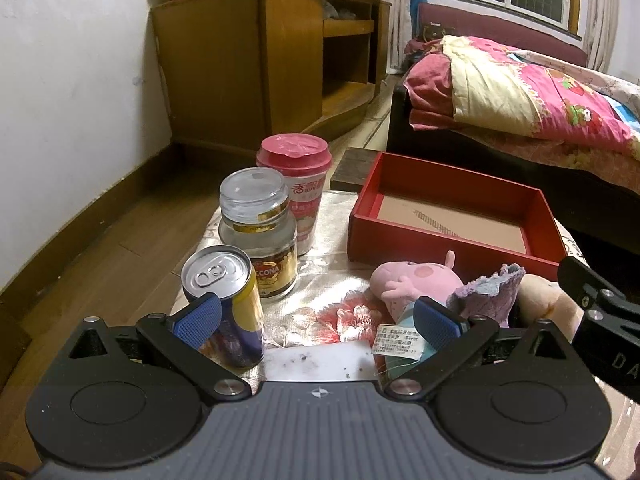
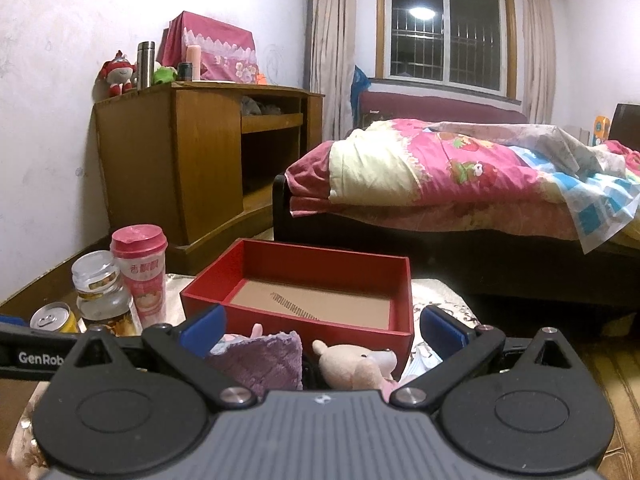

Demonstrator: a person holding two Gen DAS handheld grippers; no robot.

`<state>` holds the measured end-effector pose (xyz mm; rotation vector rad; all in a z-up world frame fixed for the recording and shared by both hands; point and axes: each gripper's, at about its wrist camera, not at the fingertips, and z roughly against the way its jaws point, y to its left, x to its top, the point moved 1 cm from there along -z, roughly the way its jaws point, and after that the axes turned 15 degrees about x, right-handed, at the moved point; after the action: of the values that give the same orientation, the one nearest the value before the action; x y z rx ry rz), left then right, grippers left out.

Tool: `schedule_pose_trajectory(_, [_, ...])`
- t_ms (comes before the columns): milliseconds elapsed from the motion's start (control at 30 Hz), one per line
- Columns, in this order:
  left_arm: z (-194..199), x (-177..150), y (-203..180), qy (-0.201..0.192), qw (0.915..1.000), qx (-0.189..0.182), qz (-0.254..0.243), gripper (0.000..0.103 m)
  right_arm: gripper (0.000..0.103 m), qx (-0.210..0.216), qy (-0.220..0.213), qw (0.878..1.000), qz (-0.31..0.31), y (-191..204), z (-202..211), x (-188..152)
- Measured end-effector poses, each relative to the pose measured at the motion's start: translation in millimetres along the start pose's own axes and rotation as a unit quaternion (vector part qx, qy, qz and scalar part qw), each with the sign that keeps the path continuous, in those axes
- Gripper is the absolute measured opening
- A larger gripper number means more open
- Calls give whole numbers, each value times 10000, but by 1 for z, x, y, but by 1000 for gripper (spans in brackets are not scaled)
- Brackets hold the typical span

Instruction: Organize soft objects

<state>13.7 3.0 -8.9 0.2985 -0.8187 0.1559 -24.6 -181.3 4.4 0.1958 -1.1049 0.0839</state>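
A pink pig plush [image 1: 412,280] with a white tag lies on the small table in front of an empty red box [image 1: 456,210]. A purple cloth [image 1: 486,294] and a beige bear plush [image 1: 548,300] lie to its right. My left gripper [image 1: 318,322] is open, low over the table, left of the pig. In the right wrist view my right gripper [image 2: 322,326] is open above the purple cloth [image 2: 264,358] and the bear plush [image 2: 356,366], just before the red box [image 2: 304,276].
A yellow can [image 1: 224,300], a glass jar [image 1: 260,232] and a pink cup [image 1: 298,184] stand on the table's left side. A wooden cabinet [image 1: 256,68] stands behind, a bed [image 2: 460,176] with pink quilt to the right. The right gripper's body [image 1: 604,320] shows at the left view's edge.
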Motion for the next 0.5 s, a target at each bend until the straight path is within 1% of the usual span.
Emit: schedule_pose_trajectory(500, [2, -1, -5, -54, 9999, 39, -85, 98, 83, 89, 74, 9999, 13, 3, -2, -3])
